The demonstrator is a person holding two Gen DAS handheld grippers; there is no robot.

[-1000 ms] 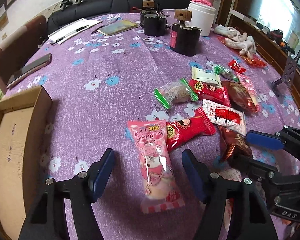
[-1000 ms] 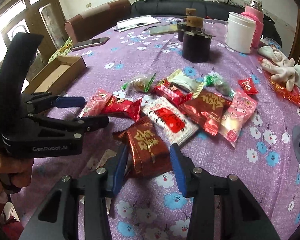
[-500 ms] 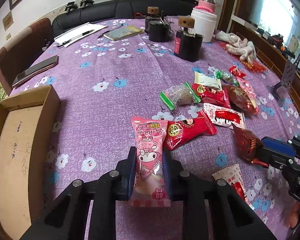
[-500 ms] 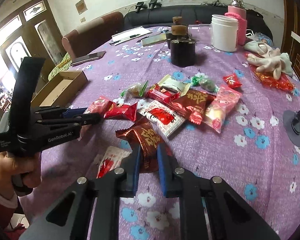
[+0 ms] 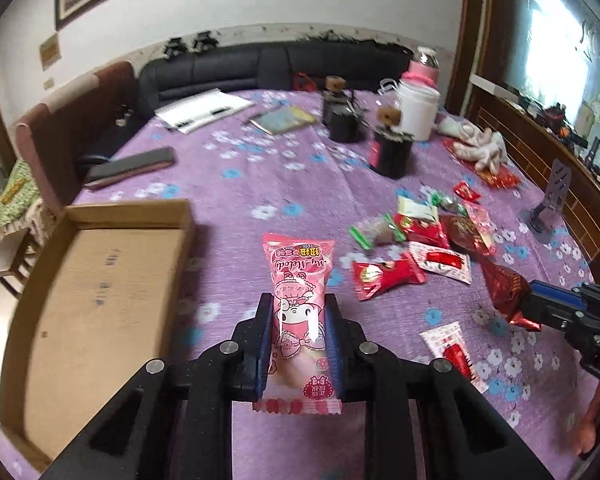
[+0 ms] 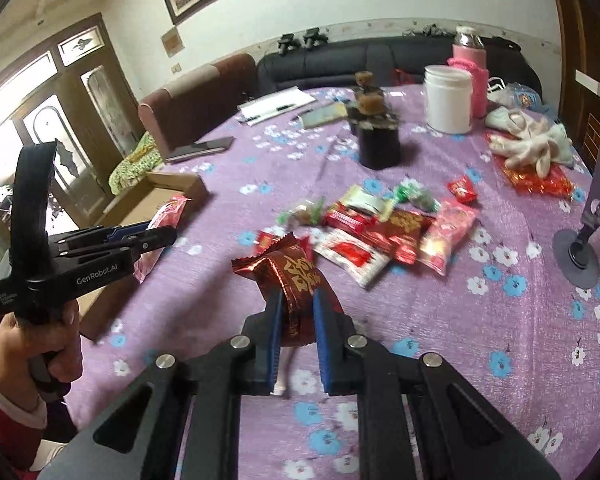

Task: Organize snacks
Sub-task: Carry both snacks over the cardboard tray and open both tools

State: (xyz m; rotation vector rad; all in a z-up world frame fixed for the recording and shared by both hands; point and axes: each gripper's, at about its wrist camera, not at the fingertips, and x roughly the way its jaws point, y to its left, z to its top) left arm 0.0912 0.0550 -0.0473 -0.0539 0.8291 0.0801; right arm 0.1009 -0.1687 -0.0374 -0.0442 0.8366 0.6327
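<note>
Left wrist view: left hand-held gripper (image 5: 299, 334) pinching the pink snack pack (image 5: 300, 300) around its lower half, pack upright between the blue pads and lifted clear of the purple floral surface (image 5: 240, 184). Open cardboard box (image 5: 92, 280) sits just to the left. Loose snack pile (image 5: 420, 236) lies to the right on the surface; one white-and-red packet (image 5: 454, 350) lies apart, nearer the camera. At the right edge the right hand-held gripper (image 5: 540, 308) is clamped on a dark red foil pack (image 5: 504, 286), held off the surface.

Right wrist view: right hand-held gripper (image 6: 296, 320) pinching the dark red foil pack (image 6: 298, 280), gold lettering up, raised above the surface (image 6: 500, 320). Snack pile (image 6: 384, 228) beyond it, mid-surface. On the left, the left hand-held gripper (image 6: 156, 236), gripped by a hand (image 6: 36, 344), holds the pink snack pack (image 6: 166, 220) in front of the cardboard box (image 6: 172, 188). Black jar (image 6: 378, 146) and white tub (image 6: 449, 100) stand farther back.
</note>
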